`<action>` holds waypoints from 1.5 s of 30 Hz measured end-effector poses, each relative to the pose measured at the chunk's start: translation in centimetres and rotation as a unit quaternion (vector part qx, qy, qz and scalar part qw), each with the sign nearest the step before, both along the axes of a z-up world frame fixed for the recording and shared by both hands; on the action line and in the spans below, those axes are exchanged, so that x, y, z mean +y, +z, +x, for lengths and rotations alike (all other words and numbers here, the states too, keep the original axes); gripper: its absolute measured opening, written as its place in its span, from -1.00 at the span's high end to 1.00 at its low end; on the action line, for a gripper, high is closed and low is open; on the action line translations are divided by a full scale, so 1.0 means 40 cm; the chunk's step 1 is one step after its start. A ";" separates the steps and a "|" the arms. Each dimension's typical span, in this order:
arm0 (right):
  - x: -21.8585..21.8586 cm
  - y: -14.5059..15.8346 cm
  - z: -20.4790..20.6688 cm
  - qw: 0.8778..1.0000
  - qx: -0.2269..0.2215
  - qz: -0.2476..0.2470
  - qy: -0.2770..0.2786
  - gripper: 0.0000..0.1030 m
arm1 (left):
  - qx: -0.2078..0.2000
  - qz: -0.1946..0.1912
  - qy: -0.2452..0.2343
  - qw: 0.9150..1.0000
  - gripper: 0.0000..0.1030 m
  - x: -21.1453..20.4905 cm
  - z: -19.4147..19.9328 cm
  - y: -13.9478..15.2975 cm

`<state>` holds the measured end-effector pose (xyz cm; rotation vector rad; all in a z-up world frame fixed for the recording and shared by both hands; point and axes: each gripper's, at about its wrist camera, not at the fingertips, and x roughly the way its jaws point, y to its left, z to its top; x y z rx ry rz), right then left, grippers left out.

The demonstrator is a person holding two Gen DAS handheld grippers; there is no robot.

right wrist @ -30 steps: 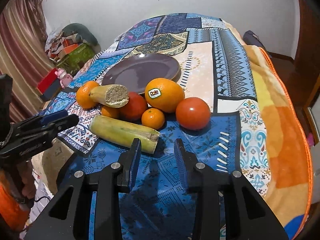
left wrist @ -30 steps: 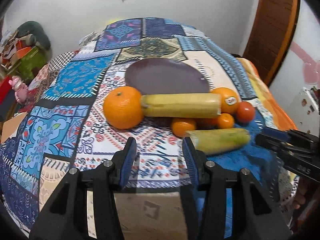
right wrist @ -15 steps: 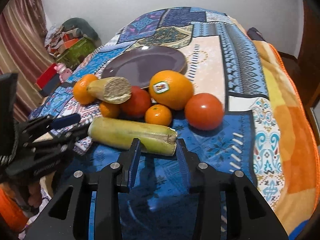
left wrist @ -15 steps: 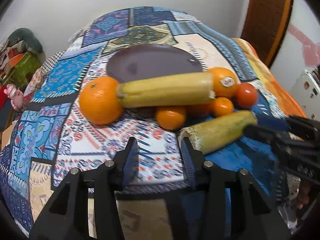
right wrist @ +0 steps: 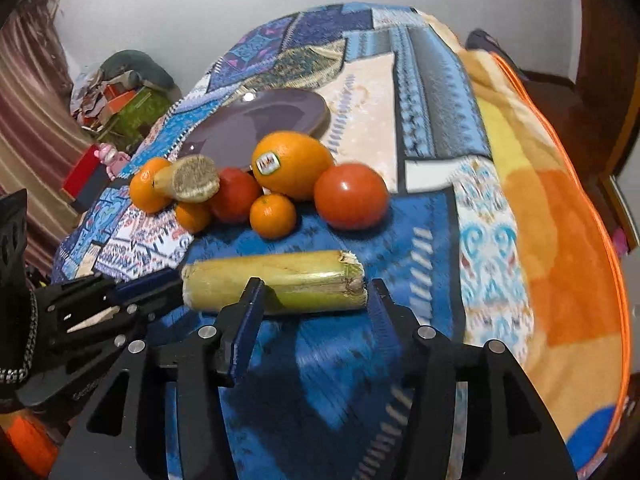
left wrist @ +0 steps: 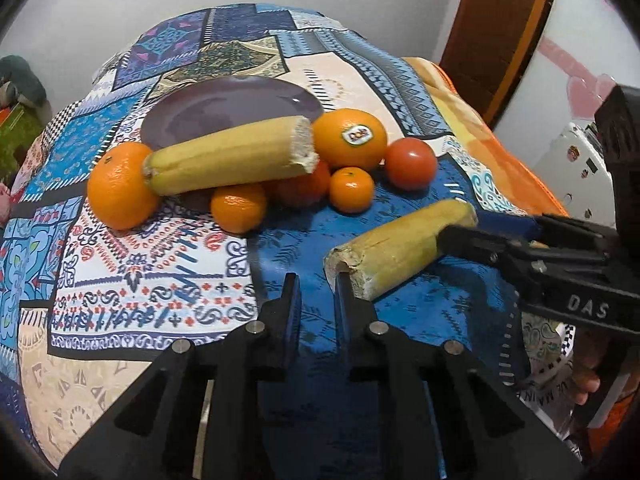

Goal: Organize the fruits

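Observation:
A dark purple plate (left wrist: 224, 108) (right wrist: 256, 124) lies on the patterned blanket. In front of it sits a pile of oranges (left wrist: 348, 138) (right wrist: 292, 164), tomatoes (left wrist: 410, 162) (right wrist: 350, 196) and a yellow cut stalk (left wrist: 228, 160) lying on top. A second stalk (left wrist: 400, 252) (right wrist: 276, 282) lies apart, nearer me. My right gripper (right wrist: 316, 296) is open with its fingers on either side of this stalk. My left gripper (left wrist: 316, 288) is open and empty, its tips just left of the stalk's cut end.
The blanket (left wrist: 160, 248) drapes over a rounded surface that drops off to the right (right wrist: 560, 240). Clutter and a red box (right wrist: 80, 176) stand at the left by a curtain. A wooden door (left wrist: 500, 20) is at the right.
Both grippers moved in toward the loose stalk. The right gripper's jaws spread wider and came around the stalk. The left gripper's jaws narrowed a little.

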<state>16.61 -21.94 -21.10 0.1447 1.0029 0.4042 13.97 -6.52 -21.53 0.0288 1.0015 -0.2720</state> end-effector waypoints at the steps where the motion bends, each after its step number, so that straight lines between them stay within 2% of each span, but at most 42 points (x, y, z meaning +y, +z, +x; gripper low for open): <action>1: -0.007 -0.002 -0.005 1.000 0.004 0.002 -0.004 0.02 | 0.003 -0.004 -0.003 1.000 0.69 -0.001 0.000 -0.002; 7: -0.027 0.013 -0.040 1.000 0.019 0.013 -0.021 -0.03 | 0.005 -0.007 -0.013 1.000 0.64 -0.011 -0.004 -0.011; 11: -0.018 0.033 -0.063 1.000 0.008 -0.005 -0.015 -0.04 | 0.007 -0.019 -0.017 1.000 0.56 -0.008 -0.004 -0.013; 15: 0.000 0.031 -0.049 1.000 0.009 0.016 -0.013 -0.05 | 0.007 -0.019 -0.025 0.999 0.56 -0.016 -0.007 -0.016; 17: 0.011 0.022 -0.030 0.999 0.015 0.026 -0.009 -0.11 | 0.006 -0.018 -0.030 0.999 0.56 -0.022 -0.008 -0.017; 18: 0.020 0.010 -0.015 0.999 0.023 0.027 -0.013 -0.20 | 0.005 -0.017 -0.033 0.999 0.56 -0.026 -0.009 -0.018; 23: 0.024 -0.024 0.023 0.995 0.050 0.064 -0.051 -0.45 | 0.000 -0.027 -0.031 0.999 0.54 -0.010 -0.011 -0.009; 25: 0.033 -0.027 0.033 0.995 0.048 0.054 -0.062 -0.55 | -0.013 -0.023 -0.022 0.999 0.47 0.010 -0.013 0.008; 26: 0.038 -0.029 0.037 0.996 0.046 0.046 -0.065 -0.59 | -0.021 -0.021 -0.017 0.999 0.37 0.021 -0.014 0.018; 30: 0.040 -0.040 0.063 0.994 0.052 0.056 -0.082 -0.69 | -0.060 -0.011 0.012 0.998 -0.18 0.066 -0.007 0.071; 33: 0.038 -0.045 0.082 0.991 0.062 0.068 -0.094 -0.76 | -0.085 -0.003 0.037 0.996 -0.45 0.092 0.015 0.108; 38: 0.035 -0.048 0.079 0.992 0.054 0.056 -0.098 -0.76 | -0.089 0.016 0.065 0.994 -0.59 0.101 0.091 0.130; 42: 0.030 -0.050 0.074 0.993 0.049 0.055 -0.094 -0.76 | -0.092 0.026 0.070 0.993 -0.70 0.074 0.143 0.132; 45: 0.031 -0.048 0.074 0.994 0.044 0.053 -0.089 -0.75 | -0.106 0.061 0.076 0.990 -0.71 0.047 0.179 0.127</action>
